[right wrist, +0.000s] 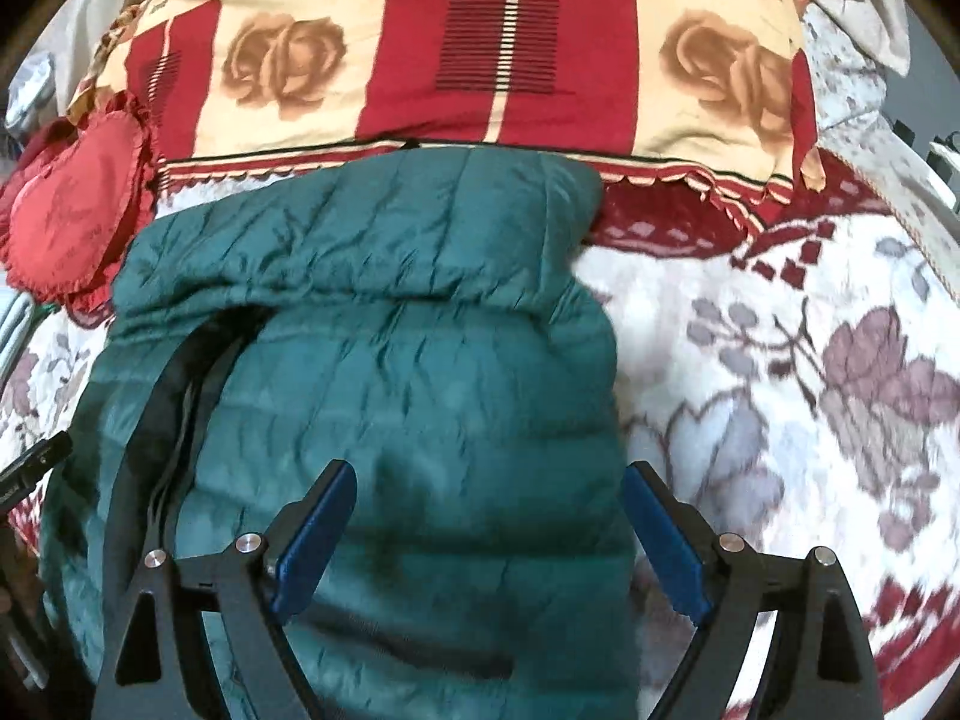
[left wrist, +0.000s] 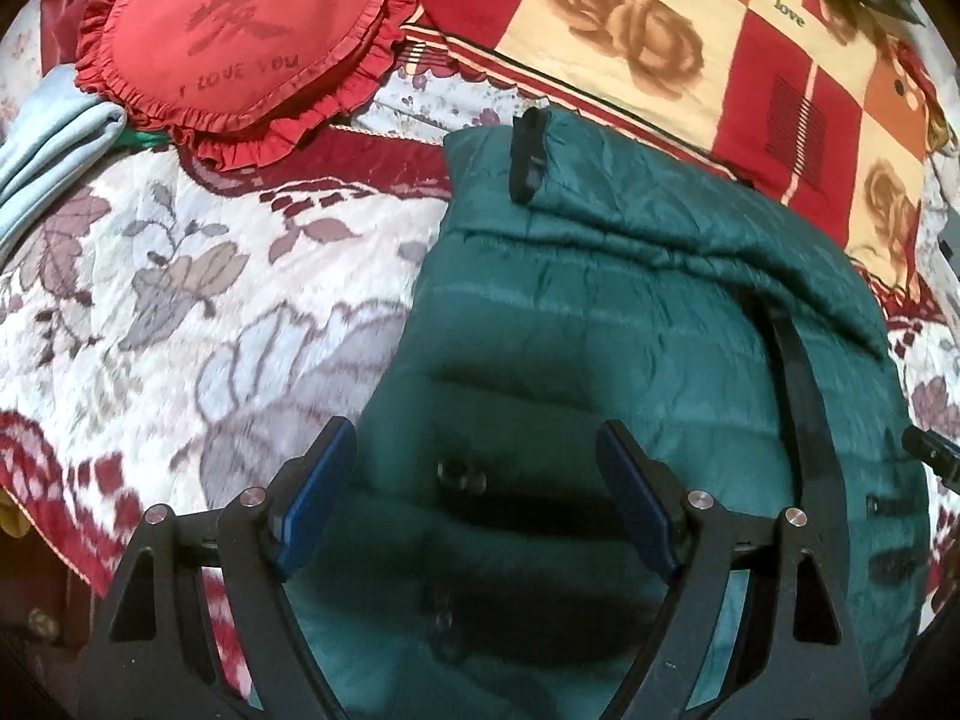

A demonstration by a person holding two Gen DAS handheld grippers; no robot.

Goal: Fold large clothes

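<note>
A dark green quilted jacket (left wrist: 600, 312) lies on the bed with a sleeve folded across its upper part; a black cuff tab (left wrist: 528, 156) sticks up at the far end. A black zipper band (left wrist: 798, 390) runs down its right side. My left gripper (left wrist: 474, 426) hovers open over the jacket's left half, above the snap buttons (left wrist: 459, 474), with nothing pinched. In the right wrist view the jacket (right wrist: 390, 312) fills the middle, its zipper band (right wrist: 162, 384) at the left. My right gripper (right wrist: 489, 468) stands open over the jacket's right edge, pads clear of the cloth.
A floral bedspread (left wrist: 180, 300) (right wrist: 810, 360) lies under the jacket. Behind it are a red-and-cream rose quilt (left wrist: 660, 30) (right wrist: 480, 48) and a red heart pillow (left wrist: 240, 42) (right wrist: 72, 222). Folded pale blue cloth (left wrist: 48, 144) sits far left. The bed's edge drops away at lower left.
</note>
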